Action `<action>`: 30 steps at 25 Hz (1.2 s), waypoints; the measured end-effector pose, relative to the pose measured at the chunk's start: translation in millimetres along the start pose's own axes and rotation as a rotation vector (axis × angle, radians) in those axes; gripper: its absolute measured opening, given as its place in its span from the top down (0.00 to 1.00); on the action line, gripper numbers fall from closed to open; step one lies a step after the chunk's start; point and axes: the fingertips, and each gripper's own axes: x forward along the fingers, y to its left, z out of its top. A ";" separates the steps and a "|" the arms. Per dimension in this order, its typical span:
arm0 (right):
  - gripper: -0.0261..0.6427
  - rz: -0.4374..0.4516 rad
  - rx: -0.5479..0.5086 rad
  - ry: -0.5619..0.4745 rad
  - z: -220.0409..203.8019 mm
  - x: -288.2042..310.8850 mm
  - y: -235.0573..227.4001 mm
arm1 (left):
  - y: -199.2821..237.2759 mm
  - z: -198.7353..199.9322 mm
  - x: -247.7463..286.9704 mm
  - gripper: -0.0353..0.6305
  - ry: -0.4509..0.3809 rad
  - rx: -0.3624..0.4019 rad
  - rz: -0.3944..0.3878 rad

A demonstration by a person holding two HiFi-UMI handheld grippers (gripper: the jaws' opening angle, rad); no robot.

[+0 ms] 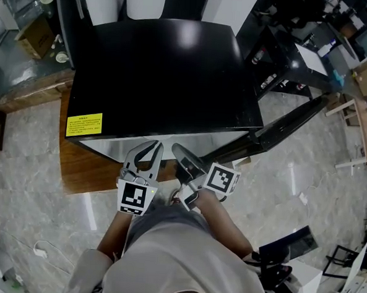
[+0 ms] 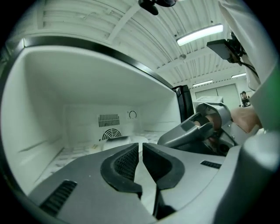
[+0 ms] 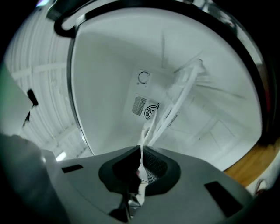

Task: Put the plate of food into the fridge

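The black fridge (image 1: 163, 73) stands open with its white inside facing me. My right gripper (image 3: 141, 153) is rolled on its side and shut on the thin rim of a white plate (image 3: 175, 100), seen edge-on and reaching into the fridge. In the left gripper view the plate (image 2: 116, 141) lies low inside, just past the jaws, with the right gripper (image 2: 188, 133) pointing at it. No food shows on it. My left gripper (image 2: 141, 146) is at the opening, jaws all but closed with only a thin slit and nothing gripped. In the head view both grippers (image 1: 152, 146) (image 1: 176, 147) sit under the fridge's front edge, hiding the plate.
The fridge door (image 1: 290, 124) is swung out to the right. A round fan vent (image 2: 111, 133) sits on the back wall. The fridge rests on a wooden platform (image 1: 83, 167) and carries a yellow label (image 1: 84, 124). A cardboard box (image 1: 35, 38) is at far left.
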 end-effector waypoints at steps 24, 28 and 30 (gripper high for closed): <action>0.92 -0.362 -1.062 -0.008 5.3 19.6 -4.0 | 36.6 -17.5 3.2 0.88 0.055 -0.082 0.088; 0.92 -0.402 -1.078 -0.009 1.2 4.5 -0.9 | 22.7 -15.4 -1.6 0.88 0.043 -0.103 0.087; 0.92 -0.392 -1.069 -0.024 -1.1 -3.1 5.8 | 13.7 -12.9 -4.3 0.88 0.033 -0.130 0.083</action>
